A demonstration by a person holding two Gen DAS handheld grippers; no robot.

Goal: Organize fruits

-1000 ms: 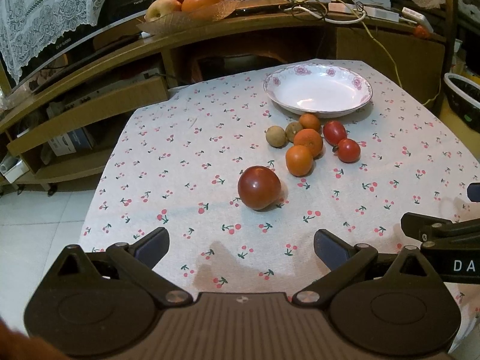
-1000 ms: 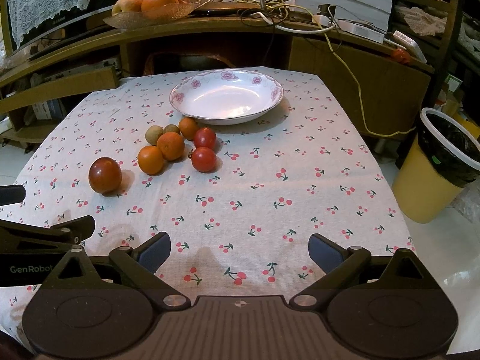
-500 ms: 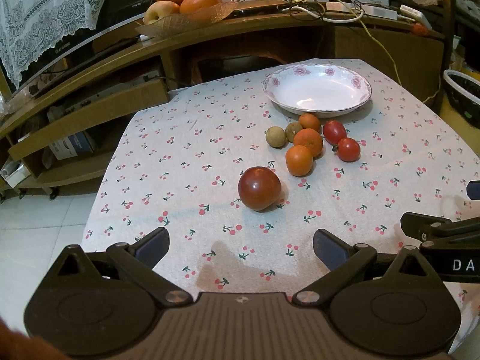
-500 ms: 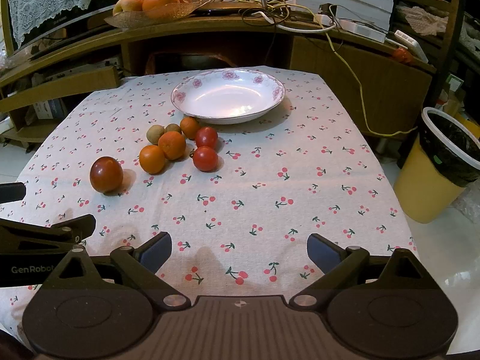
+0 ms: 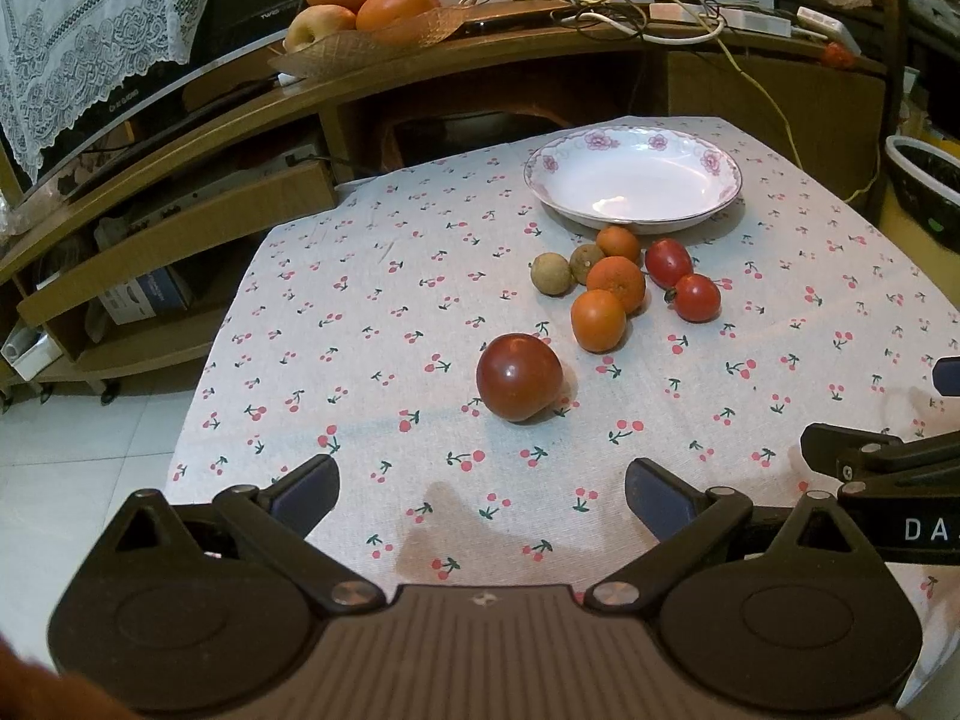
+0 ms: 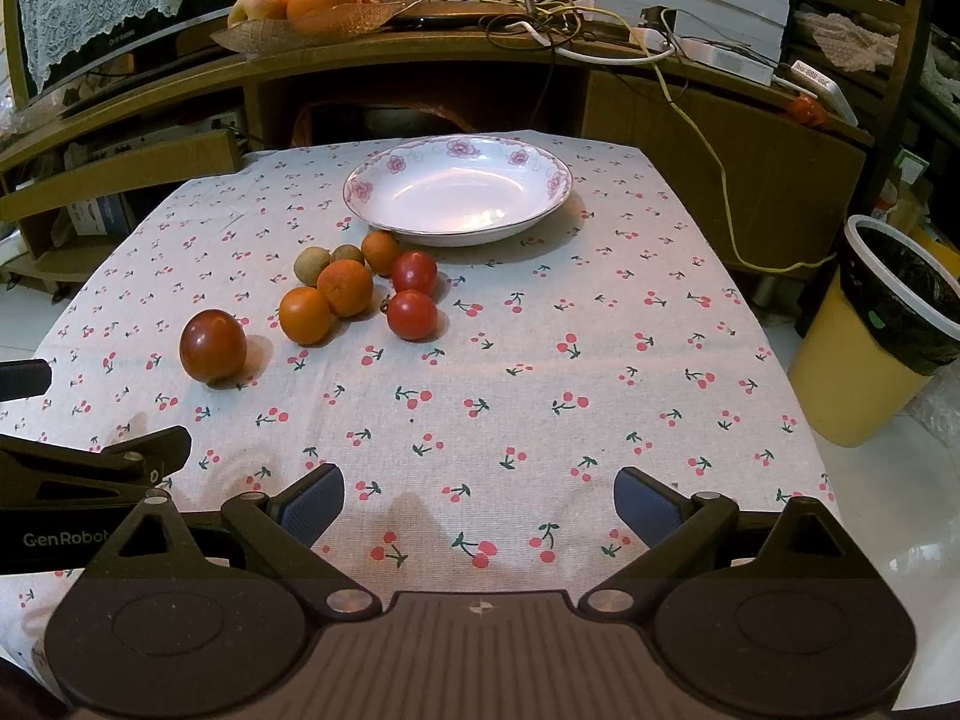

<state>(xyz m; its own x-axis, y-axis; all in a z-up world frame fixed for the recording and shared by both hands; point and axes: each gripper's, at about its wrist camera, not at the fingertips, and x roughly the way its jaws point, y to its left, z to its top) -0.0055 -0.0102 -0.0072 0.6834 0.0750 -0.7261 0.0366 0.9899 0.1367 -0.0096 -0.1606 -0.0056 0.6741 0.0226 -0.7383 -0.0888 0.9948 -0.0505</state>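
A large dark-red tomato (image 5: 519,376) lies alone on the cherry-print tablecloth, also seen in the right wrist view (image 6: 212,345). Behind it is a cluster: orange tangerines (image 5: 600,320), two small red tomatoes (image 5: 696,297) and two brown longans (image 5: 551,274); the cluster also shows in the right wrist view (image 6: 345,288). A white flowered plate (image 5: 633,179) stands empty behind them, also in the right wrist view (image 6: 459,187). My left gripper (image 5: 480,495) is open and empty, just short of the large tomato. My right gripper (image 6: 479,507) is open and empty over the front of the table.
A wooden shelf unit behind the table carries a basket of oranges and an apple (image 5: 360,18) and tangled cables (image 6: 540,24). A yellow bin with a black liner (image 6: 888,330) stands on the floor at the right. White tiled floor (image 5: 72,468) lies left of the table.
Both grippers have edged slightly forward toward the fruit. Nothing on the table has moved.
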